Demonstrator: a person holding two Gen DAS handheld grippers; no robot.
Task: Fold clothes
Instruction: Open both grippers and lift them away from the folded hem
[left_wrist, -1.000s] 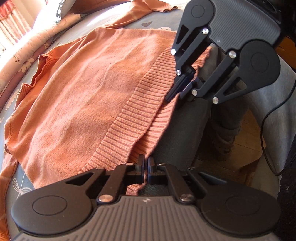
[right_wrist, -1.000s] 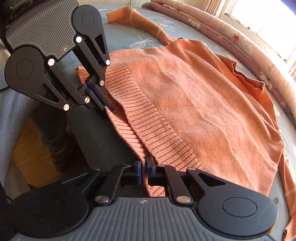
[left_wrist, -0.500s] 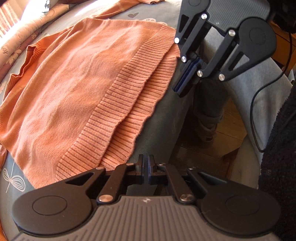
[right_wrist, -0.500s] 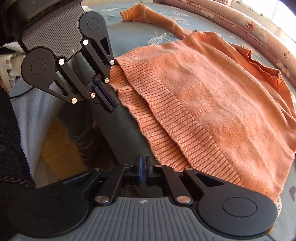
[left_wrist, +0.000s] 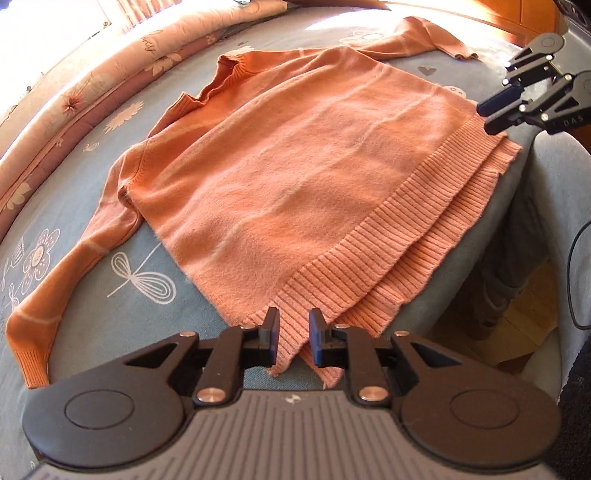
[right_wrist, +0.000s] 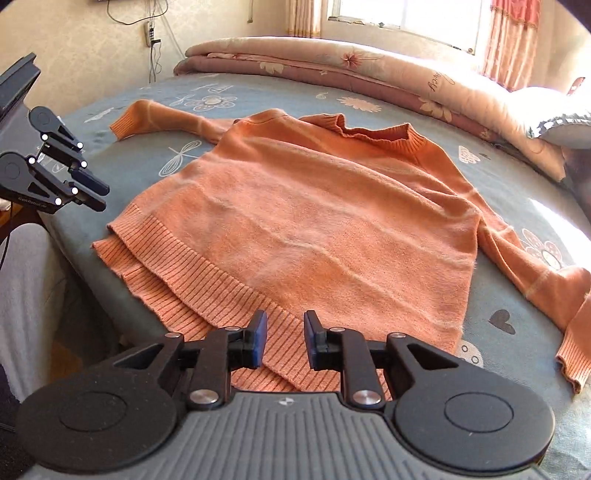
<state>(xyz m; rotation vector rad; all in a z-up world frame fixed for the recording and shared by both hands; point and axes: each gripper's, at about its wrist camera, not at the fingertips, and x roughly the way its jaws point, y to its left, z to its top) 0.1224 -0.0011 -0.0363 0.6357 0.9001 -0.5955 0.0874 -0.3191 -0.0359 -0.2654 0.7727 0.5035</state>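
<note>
An orange knit sweater (left_wrist: 303, 177) lies spread flat on a bed covered by a grey-blue sheet (left_wrist: 147, 295) printed with white flowers and dragonflies. Its ribbed hem (left_wrist: 399, 251) runs along the near edge of the bed, the upper layer drawn back a little so that the lower ribbed layer shows beneath it. The collar (right_wrist: 376, 134) points to the far side, towards a folded pink floral quilt (right_wrist: 369, 74) that lies along the far edge of the bed under a window (right_wrist: 402, 13). One sleeve (left_wrist: 74, 266) stretches out to the left in the left wrist view, its cuff near the bed's edge; the other sleeve (right_wrist: 535, 266) runs to the right in the right wrist view, with its cuff down at the near right. The left gripper (left_wrist: 293, 341) hovers at the near left corner of the hem with its jaws parted and nothing between them; the fabric lies below the gap. The right gripper (right_wrist: 282, 341) stands likewise at the near right part of the hem, jaws apart, empty. Each gripper shows in the other's view beside the opposite hem corner, just off the fabric. A light grey trouser leg (right_wrist: 26, 295) shows below the bed's near edge, over a wooden floor (left_wrist: 517, 332).
</note>
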